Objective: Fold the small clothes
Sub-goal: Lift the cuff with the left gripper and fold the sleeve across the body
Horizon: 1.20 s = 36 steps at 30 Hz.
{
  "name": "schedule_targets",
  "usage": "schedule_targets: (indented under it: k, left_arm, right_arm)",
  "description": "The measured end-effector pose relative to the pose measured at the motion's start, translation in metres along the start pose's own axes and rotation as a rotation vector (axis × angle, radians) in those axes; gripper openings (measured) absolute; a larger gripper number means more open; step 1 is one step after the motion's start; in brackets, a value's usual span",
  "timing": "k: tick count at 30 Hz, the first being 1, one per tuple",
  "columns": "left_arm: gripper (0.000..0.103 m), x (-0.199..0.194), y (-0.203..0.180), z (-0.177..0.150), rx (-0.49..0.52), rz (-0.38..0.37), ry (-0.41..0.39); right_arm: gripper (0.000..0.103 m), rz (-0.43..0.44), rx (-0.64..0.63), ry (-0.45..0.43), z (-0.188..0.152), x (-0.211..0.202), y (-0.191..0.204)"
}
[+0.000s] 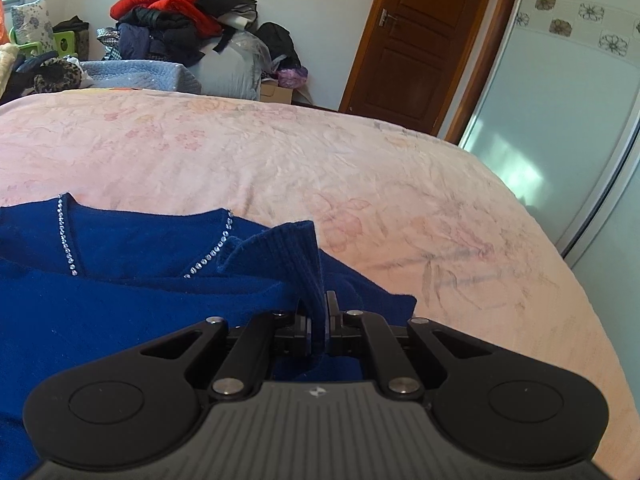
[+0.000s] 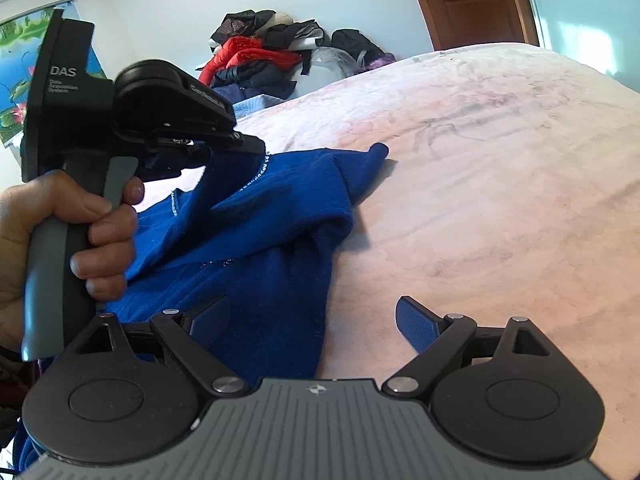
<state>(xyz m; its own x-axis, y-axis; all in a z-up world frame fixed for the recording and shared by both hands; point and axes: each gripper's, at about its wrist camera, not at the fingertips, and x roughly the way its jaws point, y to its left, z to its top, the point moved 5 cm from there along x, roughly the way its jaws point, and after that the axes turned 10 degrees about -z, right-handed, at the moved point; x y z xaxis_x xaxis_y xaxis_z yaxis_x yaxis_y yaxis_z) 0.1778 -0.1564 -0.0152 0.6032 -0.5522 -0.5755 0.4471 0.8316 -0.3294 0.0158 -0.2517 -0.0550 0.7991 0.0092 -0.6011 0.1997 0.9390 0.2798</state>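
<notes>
A blue knit sweater (image 1: 120, 304) with a rhinestone-trimmed neckline lies on the pink floral bedspread (image 1: 280, 160). My left gripper (image 1: 319, 308) is shut on the ribbed cuff of the sweater's sleeve (image 1: 292, 252), which stands up between the fingers. In the right wrist view the left gripper (image 2: 248, 144) holds that sleeve lifted above the sweater (image 2: 260, 240). My right gripper (image 2: 312, 320) is open and empty, hovering over the sweater's right edge and the bedspread (image 2: 500, 160). Its left finger (image 2: 210, 318) is over the blue fabric.
A pile of clothes (image 1: 176, 16) with a red jacket sits beyond the bed's far side. A brown wooden door (image 1: 420, 40) and a glass wardrobe panel (image 1: 560, 120) stand to the right. The bed edge curves down at the right.
</notes>
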Motion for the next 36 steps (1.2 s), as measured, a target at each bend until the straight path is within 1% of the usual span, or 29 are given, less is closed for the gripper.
schedule_targets:
  k: [5, 13, 21, 29, 32, 36]
  left_arm:
    - [0.005, 0.008, -0.005, -0.005, 0.023, 0.005, 0.027]
    - [0.005, 0.014, -0.013, -0.012, 0.054, 0.006, 0.039]
    - [0.006, 0.022, -0.016, -0.017, 0.049, 0.004, 0.079]
    - [0.007, 0.022, -0.020, -0.018, 0.039, 0.008, 0.092]
    - [0.012, 0.022, -0.025, -0.019, 0.039, -0.011, 0.108]
    - [0.029, 0.021, -0.035, -0.020, 0.047, -0.061, 0.113]
  right_arm:
    - [0.092, -0.007, 0.000, 0.004, -0.001, -0.002, -0.004]
    - [0.093, -0.023, 0.007, 0.006, -0.004, -0.004, -0.011]
    - [0.094, -0.026, -0.004, 0.011, -0.006, -0.004, -0.011]
    - [0.095, -0.032, -0.006, 0.004, -0.007, -0.004, -0.011]
    - [0.095, -0.036, -0.005, 0.002, -0.007, -0.005, -0.012]
    - [0.095, -0.046, -0.013, -0.001, -0.008, -0.006, -0.014]
